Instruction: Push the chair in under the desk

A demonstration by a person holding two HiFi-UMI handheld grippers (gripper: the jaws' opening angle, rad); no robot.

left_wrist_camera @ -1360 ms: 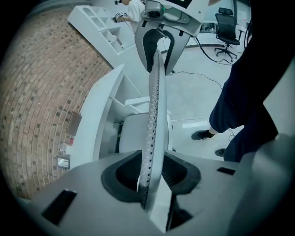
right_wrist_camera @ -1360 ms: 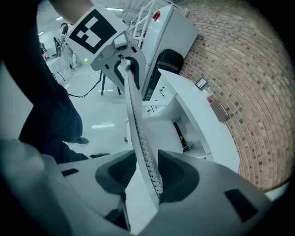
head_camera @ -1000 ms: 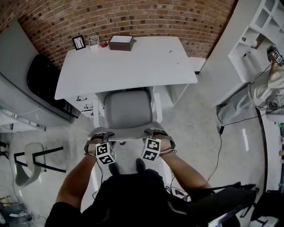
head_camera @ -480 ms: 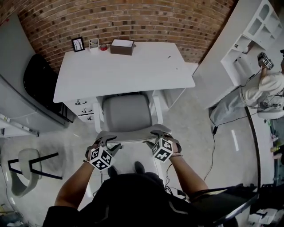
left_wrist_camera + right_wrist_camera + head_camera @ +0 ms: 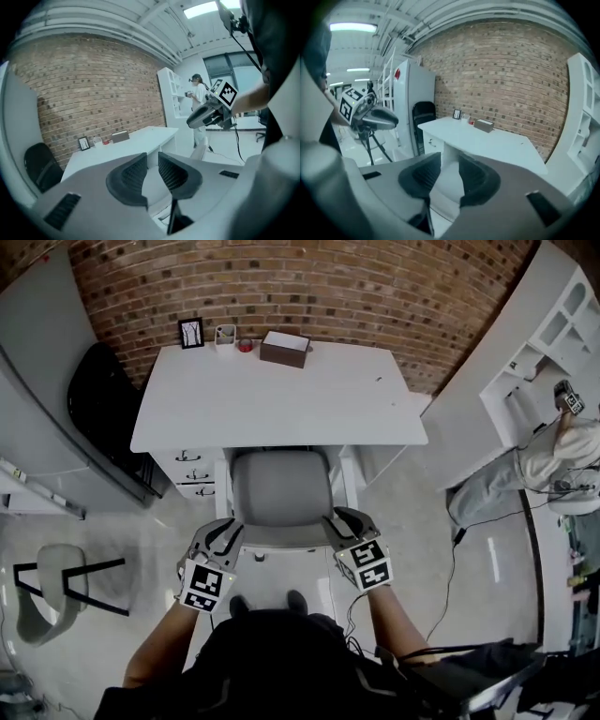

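Observation:
The grey chair [image 5: 279, 486] with white arms stands at the white desk [image 5: 281, 395], the front of its seat under the desk edge. Its backrest's top edge [image 5: 281, 540] runs between my two grippers. My left gripper [image 5: 225, 532] is at the left end of that edge and my right gripper [image 5: 339, 521] at the right end. I cannot tell whether either one touches it. In the left gripper view my left gripper's [image 5: 153, 161] jaws are closing with nothing between them. My right gripper's [image 5: 449, 161] jaws are closing too, and their gap is also empty.
On the desk's far edge stand a picture frame [image 5: 190, 332], a cup [image 5: 225, 334] and a brown box [image 5: 285, 348]. Drawers [image 5: 192, 474] sit under the desk's left side. A black chair [image 5: 98, 409] and a stool [image 5: 56, 587] stand left. White shelves [image 5: 553, 324] and a person [image 5: 562, 456] are at right.
Both grippers have slid outward from the top of the backrest to its ends, and their jaws have narrowed. The view has shifted, so the desk now sits lower in the frame.

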